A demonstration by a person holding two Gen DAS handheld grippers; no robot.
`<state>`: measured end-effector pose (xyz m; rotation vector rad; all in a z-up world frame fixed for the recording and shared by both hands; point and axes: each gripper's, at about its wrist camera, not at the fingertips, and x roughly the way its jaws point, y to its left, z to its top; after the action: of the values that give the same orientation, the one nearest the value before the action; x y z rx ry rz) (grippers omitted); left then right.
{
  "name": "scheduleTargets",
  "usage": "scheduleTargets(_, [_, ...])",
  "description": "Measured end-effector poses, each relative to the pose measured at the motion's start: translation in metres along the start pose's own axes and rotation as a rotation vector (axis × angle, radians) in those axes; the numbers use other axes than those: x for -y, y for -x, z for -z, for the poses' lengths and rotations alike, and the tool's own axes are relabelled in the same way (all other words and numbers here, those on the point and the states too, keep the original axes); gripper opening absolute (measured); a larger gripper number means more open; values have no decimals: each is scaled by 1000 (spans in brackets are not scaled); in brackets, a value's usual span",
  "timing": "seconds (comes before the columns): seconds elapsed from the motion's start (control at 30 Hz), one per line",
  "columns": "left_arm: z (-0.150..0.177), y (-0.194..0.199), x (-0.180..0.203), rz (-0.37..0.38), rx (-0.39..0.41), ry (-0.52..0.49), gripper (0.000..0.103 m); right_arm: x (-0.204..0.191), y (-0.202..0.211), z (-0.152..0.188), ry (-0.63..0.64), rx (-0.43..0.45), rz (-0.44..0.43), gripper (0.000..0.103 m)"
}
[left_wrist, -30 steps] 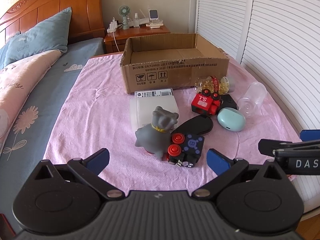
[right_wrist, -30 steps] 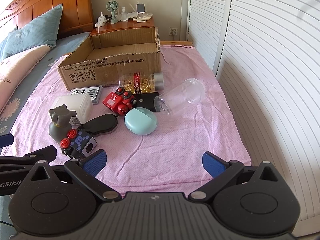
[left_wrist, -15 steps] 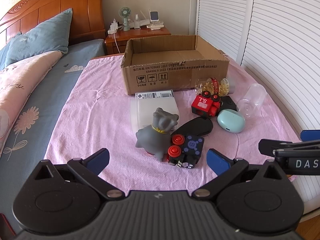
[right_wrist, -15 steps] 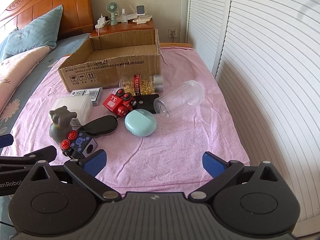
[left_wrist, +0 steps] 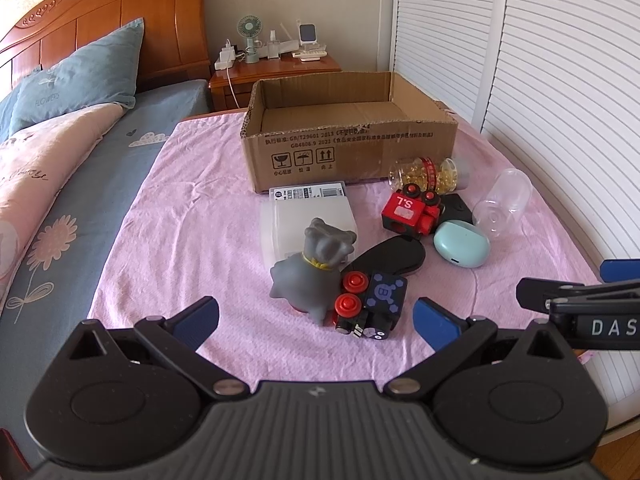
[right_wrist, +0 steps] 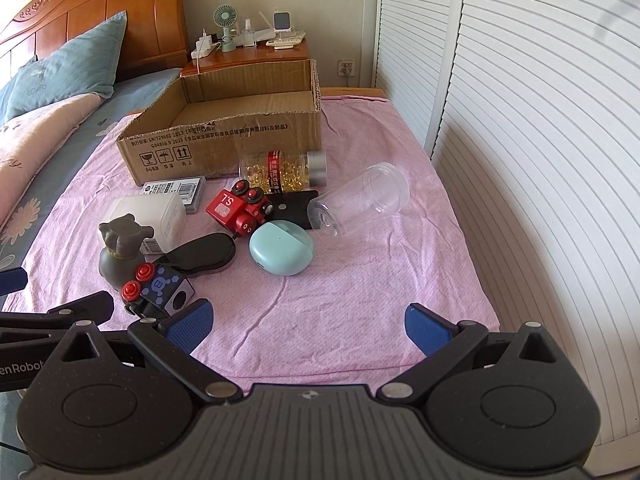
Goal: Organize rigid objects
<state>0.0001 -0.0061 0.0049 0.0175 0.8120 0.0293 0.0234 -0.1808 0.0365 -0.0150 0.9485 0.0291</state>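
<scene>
The left gripper (left_wrist: 316, 316) and the right gripper (right_wrist: 306, 324) both hung with jaws spread wide and empty over the near edge of the pink blanket (right_wrist: 360, 288).

The things to be sorted lay clustered mid-blanket, between that near edge and the cardboard box (left_wrist: 348, 140) toward the far edge. Nearest the left gripper stood a grey animal figure (left_wrist: 312, 268), touching a dark blue toy block with red wheels (left_wrist: 372, 304). The figure looked like soft rubbery vinyl, light, best taken around its narrow neck. The block seemed hard and square-sided, so its flat faces would suit the pads. A red toy engine (right_wrist: 238, 208) looked equally stiff.

The mint case (right_wrist: 282, 248) appeared smooth and rounded, likely to slip unless pinched across its middle. The clear empty jar (right_wrist: 360, 204) lay on its side, probably light and prone to roll. The capsule bottle (right_wrist: 280, 170), also lying down against the box's front wall, was full of yellow capsules and judged heavier.

The box stood open, with nothing visible inside.
</scene>
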Motion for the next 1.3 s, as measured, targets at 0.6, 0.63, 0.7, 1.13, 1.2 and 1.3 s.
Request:
scheduleTargets(0.6, [-3,-13,-1,48,45,-62,102,4,-15,-1,23,5,-42,103])
scheduleTargets(0.63, [-3,-15,-1,52,45,-68,102,4,-16,0,28,6,-48,103])
scheduleTargets(0.7, [-2,-20,-3,55,44,-89,102,5,-18,1,37,8,-57,103])
scheduleTargets(1.13, [5,-62,-4,115,-32,-146,102,15,-39,7,70,-8,-113,103])
scheduleTargets(1.2, [3,-62,-7,132,-31,-126,102,15,-42,7,82,-13,-110,103])
scheduleTargets(1.3, [-6,-61,-11,131,-1,-103,102,14,-46,6,87,-20,-115,103])
